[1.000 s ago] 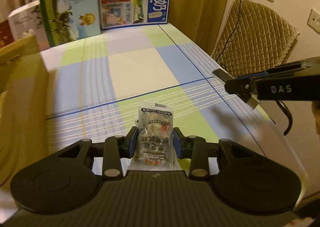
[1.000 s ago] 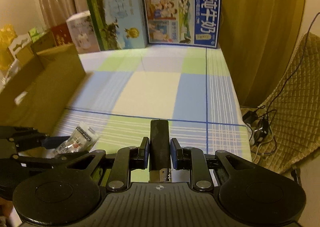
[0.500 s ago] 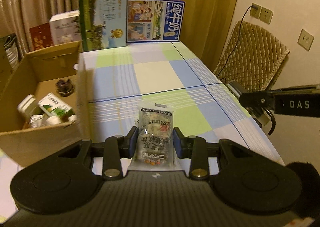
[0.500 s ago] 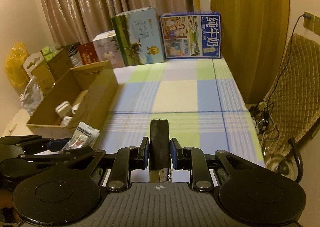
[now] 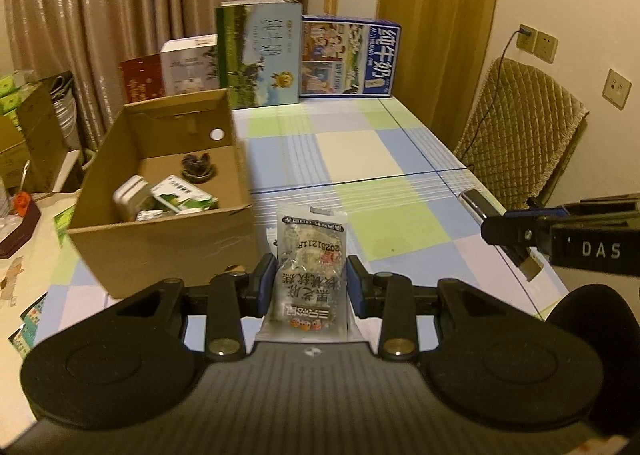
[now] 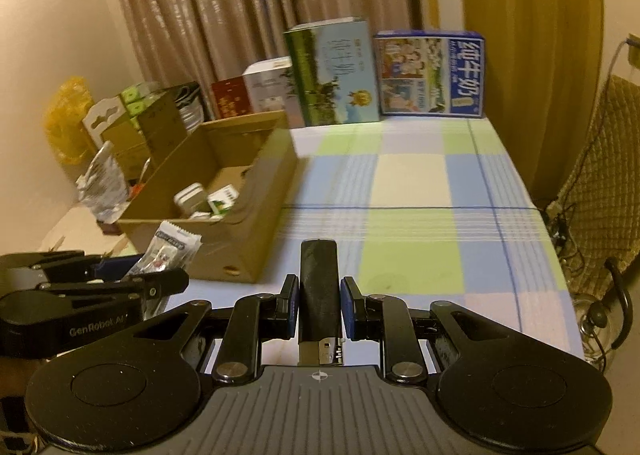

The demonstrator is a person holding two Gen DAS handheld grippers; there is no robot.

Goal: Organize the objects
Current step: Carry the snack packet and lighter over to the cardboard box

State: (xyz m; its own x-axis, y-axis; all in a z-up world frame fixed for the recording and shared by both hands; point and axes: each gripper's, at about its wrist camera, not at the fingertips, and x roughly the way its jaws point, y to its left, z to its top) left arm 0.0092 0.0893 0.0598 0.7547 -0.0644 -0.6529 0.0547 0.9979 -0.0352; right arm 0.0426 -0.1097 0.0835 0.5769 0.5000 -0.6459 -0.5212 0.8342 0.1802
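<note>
My left gripper (image 5: 311,278) is shut on a clear snack packet (image 5: 310,255) with printed Chinese text, held above the checked tablecloth (image 5: 360,147). My right gripper (image 6: 319,303) is shut on a black lighter (image 6: 318,287) with a metal end toward the camera. An open cardboard box (image 5: 160,231) stands left of both grippers and holds several small items (image 5: 168,199). In the right wrist view the left gripper (image 6: 132,279) with the packet (image 6: 170,251) shows at lower left, in front of the box (image 6: 224,251). In the left wrist view the right gripper (image 5: 516,235) shows at right.
Milk cartons (image 5: 348,55) and boxes (image 5: 256,55) stand along the table's far edge before curtains. A quilted chair (image 5: 520,127) stands right of the table, with cables below (image 6: 560,231). Boxes and bags (image 6: 104,143) crowd the left side.
Both grippers have risen and pulled back, still holding their items. The cardboard box and its contents have come into full view on the left.
</note>
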